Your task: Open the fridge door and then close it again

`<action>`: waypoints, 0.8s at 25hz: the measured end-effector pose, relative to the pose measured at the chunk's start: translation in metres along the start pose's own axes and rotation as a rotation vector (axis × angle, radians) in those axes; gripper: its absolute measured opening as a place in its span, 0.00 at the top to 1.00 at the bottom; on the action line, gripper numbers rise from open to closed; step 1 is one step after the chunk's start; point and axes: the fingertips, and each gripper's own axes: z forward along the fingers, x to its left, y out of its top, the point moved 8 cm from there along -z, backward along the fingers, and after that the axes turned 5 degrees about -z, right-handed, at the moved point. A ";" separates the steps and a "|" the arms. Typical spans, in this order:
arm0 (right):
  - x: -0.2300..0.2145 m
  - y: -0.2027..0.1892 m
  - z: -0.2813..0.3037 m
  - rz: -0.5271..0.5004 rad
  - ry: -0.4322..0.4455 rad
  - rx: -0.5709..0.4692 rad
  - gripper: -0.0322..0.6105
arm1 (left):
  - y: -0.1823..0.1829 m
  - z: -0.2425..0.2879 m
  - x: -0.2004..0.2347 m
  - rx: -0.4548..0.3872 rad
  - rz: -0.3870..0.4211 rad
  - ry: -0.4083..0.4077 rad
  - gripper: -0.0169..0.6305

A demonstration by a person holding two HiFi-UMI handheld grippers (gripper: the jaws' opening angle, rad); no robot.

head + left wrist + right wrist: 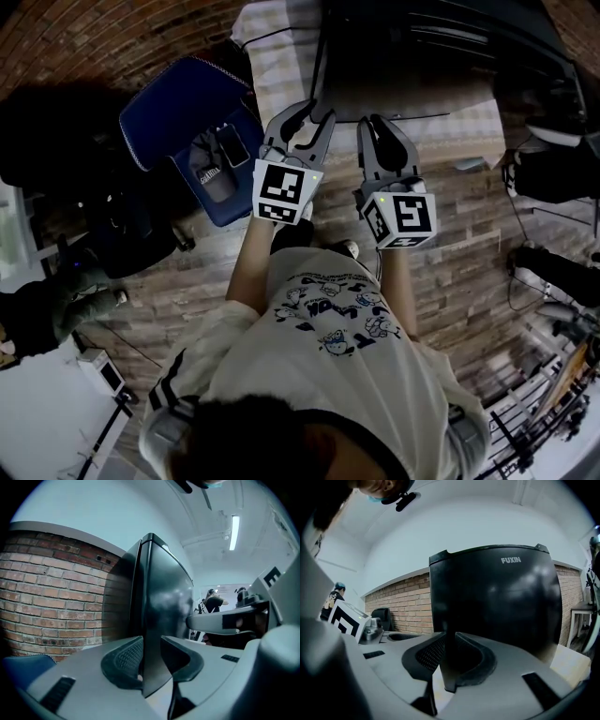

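Observation:
A black fridge [441, 56] stands in front of me, glossy in the left gripper view [164, 597] and marked FUXIN in the right gripper view [501, 602]. My left gripper [314, 112] reaches its left front corner. There the door's dark vertical edge runs between the jaws [151, 656], and both pads press on it. My right gripper [375, 122] is just to the right, and a thin dark edge of the door is pinched between its pads [447, 653]. Each gripper shows in the other's view, the right gripper [225, 620] and the left gripper [347, 620].
A blue chair [197, 131] with dark items on it stands to the left of the fridge, against a brick wall [51, 597]. A checked cloth [281, 66] hangs by the fridge. Dark gear and cables lie at the right [553, 272]. People stand far behind [213, 602].

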 end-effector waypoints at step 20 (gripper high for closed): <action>-0.025 -0.004 -0.087 0.027 -0.106 -0.062 0.85 | 0.010 -0.025 -0.092 -0.069 0.031 -0.030 0.78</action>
